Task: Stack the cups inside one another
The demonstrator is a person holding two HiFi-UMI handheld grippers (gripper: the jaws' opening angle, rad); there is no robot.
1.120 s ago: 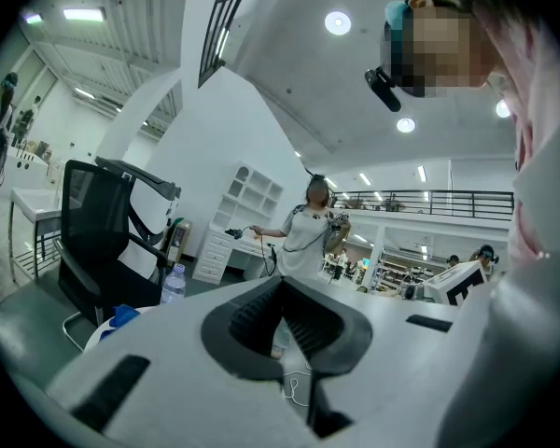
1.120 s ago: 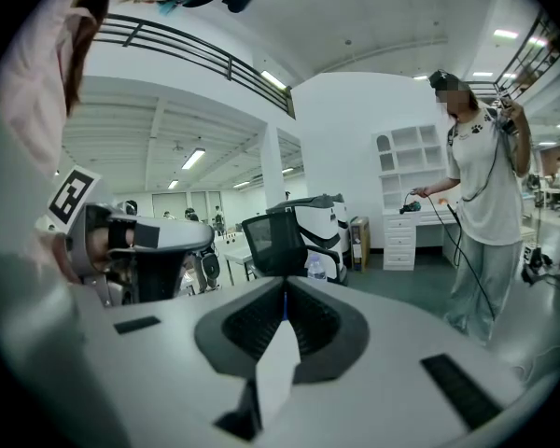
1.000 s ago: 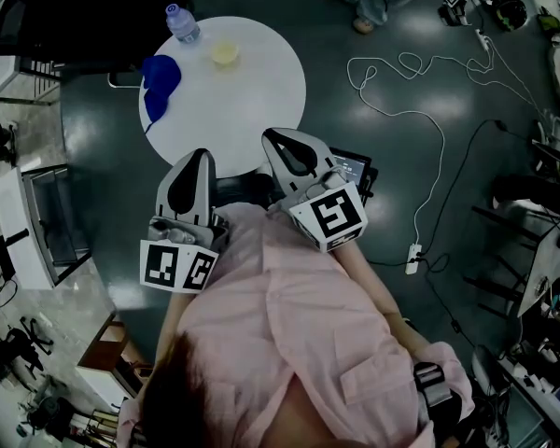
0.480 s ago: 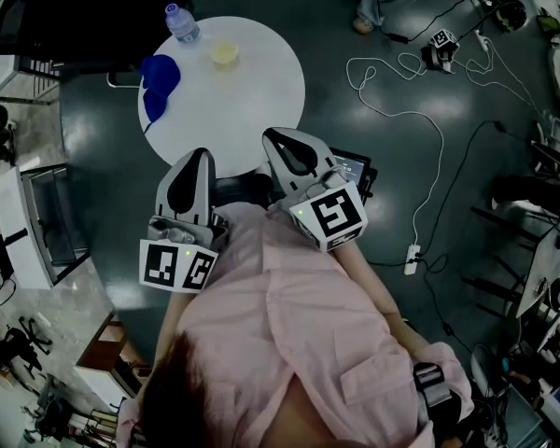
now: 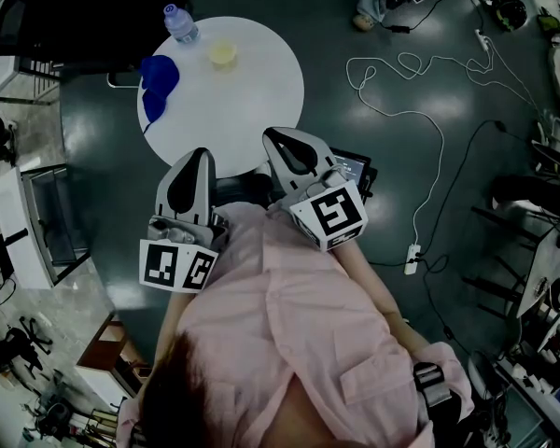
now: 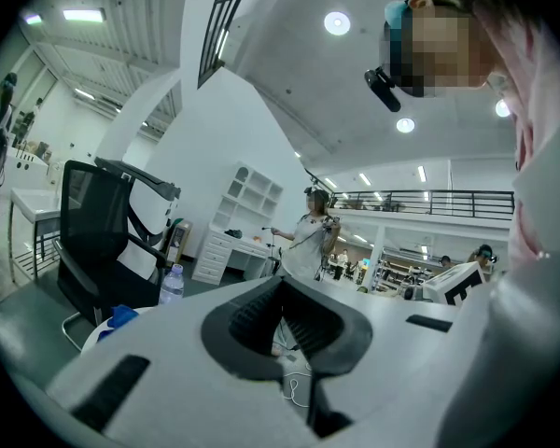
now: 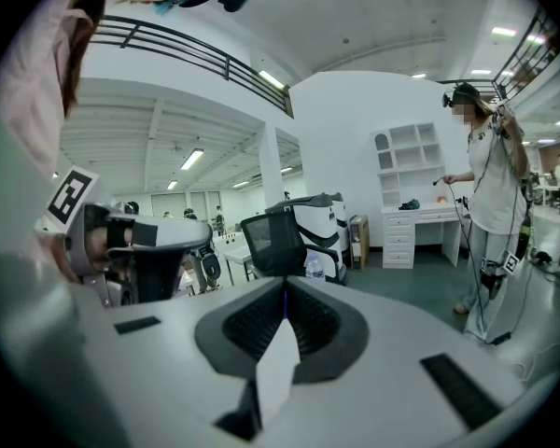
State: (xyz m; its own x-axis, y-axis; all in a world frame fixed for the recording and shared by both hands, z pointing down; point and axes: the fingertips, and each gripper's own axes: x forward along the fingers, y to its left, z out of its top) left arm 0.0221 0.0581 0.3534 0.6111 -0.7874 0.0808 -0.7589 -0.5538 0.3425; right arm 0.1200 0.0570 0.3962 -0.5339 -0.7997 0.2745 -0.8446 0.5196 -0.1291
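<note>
The left gripper (image 5: 199, 156) and right gripper (image 5: 273, 136) are both squeezed shut, empty — the blue cups (image 5: 158, 73) and yellow cup (image 5: 224, 53) sit on the round table (image 5: 243, 110).

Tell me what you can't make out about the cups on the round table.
- Blue cups, head view: too small and dark to count or tell whether nested.
- Yellow cup, head view: too small to see inside.
- Left gripper view: the left gripper itself hides the yellow cup.
</note>
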